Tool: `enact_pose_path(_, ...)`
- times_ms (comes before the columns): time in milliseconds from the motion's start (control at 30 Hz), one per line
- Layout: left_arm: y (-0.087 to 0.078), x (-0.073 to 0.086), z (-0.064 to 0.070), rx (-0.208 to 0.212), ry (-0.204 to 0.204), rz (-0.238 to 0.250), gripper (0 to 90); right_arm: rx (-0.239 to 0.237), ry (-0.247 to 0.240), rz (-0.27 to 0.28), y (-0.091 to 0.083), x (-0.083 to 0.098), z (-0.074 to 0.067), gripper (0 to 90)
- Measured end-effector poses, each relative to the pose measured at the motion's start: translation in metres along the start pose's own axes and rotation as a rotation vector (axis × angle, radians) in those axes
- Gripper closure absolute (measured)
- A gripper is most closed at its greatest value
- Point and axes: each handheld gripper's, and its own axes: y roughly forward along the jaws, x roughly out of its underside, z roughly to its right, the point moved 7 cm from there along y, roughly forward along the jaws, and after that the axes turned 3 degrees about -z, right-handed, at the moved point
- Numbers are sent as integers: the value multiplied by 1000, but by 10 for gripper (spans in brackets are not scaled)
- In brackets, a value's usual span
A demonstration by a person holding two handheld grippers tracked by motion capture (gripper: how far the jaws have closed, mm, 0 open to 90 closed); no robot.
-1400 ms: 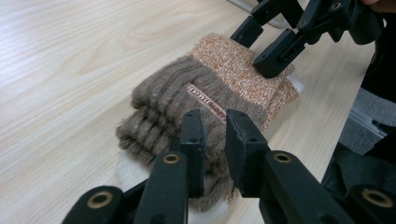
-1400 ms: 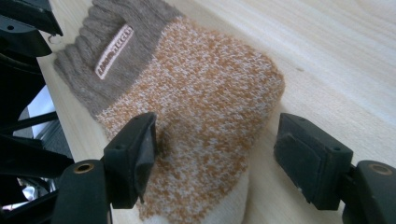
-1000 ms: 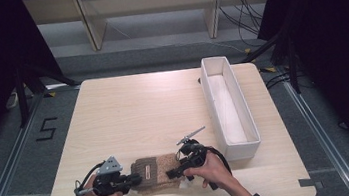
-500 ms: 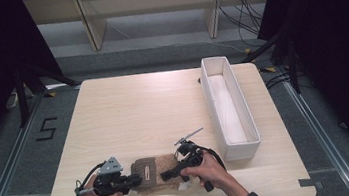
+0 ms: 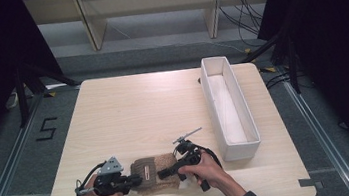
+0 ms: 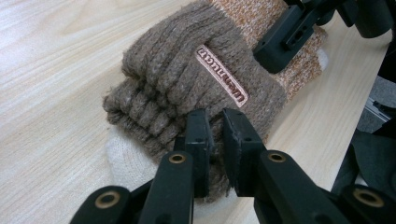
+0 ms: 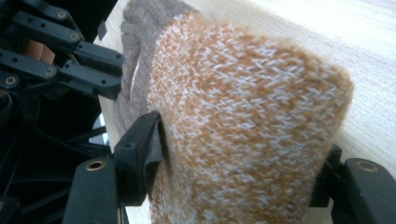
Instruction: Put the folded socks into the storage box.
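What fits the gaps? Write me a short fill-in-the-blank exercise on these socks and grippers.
1. The left gripper is shut on the ribbed ____ cuff of the folded socks.
2. The right gripper has its fingers on either side of the ____-and-white knit part, and they have just been closing.
3. The long white tray stands on the table's ____ side in the high view.

Missing words: brown; orange; right
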Motion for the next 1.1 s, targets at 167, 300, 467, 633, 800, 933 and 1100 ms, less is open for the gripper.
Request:
enact_pose_path(167, -1, 1, 0, -2, 0, -1, 801, -3, 6, 27, 1, -1, 0, 470)
enact_pose_path(300, -1, 1, 0, -1, 2, 2, 800, 8, 5, 32, -1, -2, -3, 493)
enact_pose_path(467, 0, 1, 1, 3, -8, 20, 800, 1, 33, 27, -1, -1, -3, 486)
enact_pose_path(633, 0, 2, 2, 1, -5, 12, 800, -16, 52, 29, -4, 4, -2, 475)
enact_pose_path(800, 0, 3, 4, 2, -10, 16, 800, -27, 75, 31, -3, 5, -2, 483)
enact_pose_path(933, 0, 2, 3, 5, -6, 16, 798, 17, 24, 66, -3, 2, -2, 518)
enact_pose_path(1100, 0, 3, 6, -2, -2, 12, 793, 9, 3, 98, -7, -2, -6, 532)
